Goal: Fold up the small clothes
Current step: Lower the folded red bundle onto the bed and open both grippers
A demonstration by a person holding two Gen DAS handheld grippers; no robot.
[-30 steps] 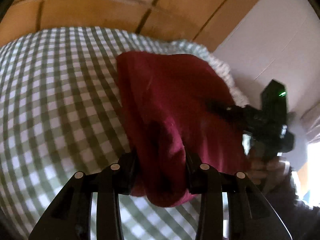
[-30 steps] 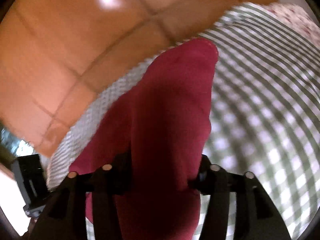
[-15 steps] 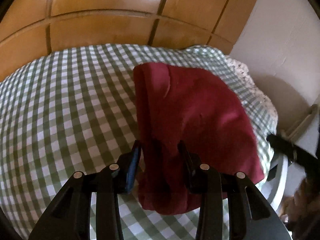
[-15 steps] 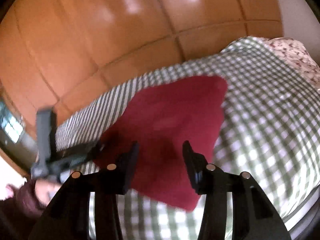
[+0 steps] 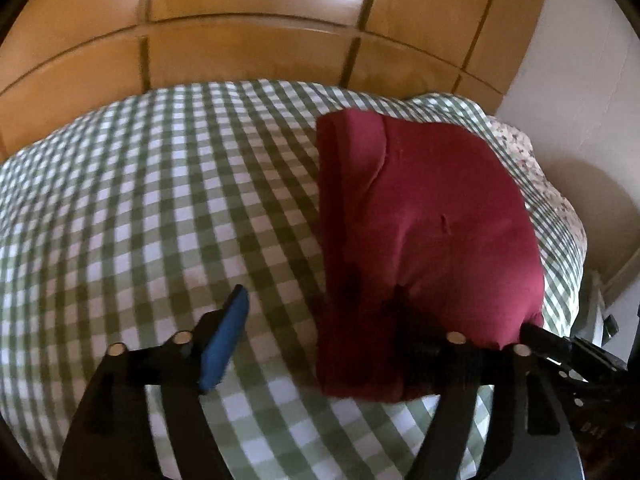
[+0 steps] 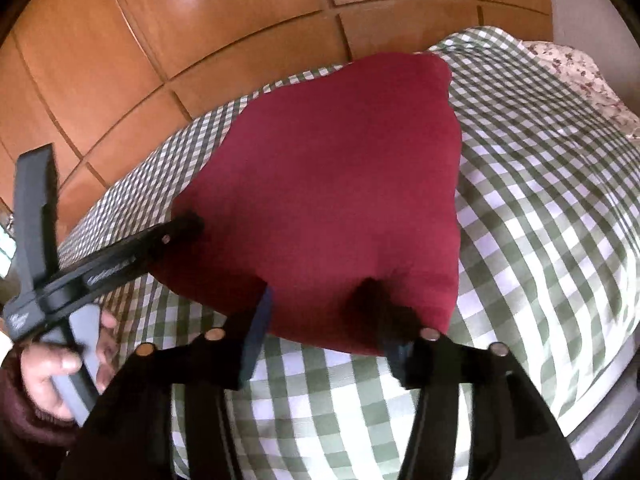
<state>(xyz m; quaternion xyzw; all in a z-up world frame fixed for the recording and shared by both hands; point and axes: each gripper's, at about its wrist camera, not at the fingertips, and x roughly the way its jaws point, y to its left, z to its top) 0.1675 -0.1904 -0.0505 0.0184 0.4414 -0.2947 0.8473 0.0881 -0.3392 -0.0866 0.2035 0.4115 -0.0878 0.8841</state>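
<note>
A dark red folded garment lies flat on the green-and-white checked cloth; it also shows in the right wrist view. My left gripper is open wide, its right finger against the garment's near edge, its left finger with the blue pad over bare cloth. My right gripper is open, its fingers at the garment's near edge, holding nothing. The left gripper also shows in the right wrist view, touching the garment's left corner.
Wooden panelled doors stand behind the table. A floral cloth lies at the far right under the checked one. A white wall is on the right. The table edge drops off close to the garment's right side.
Both grippers have let go of the red garment and opened wide. The garment has dropped flat onto the cloth, and both grippers have drawn back to its near edge.
</note>
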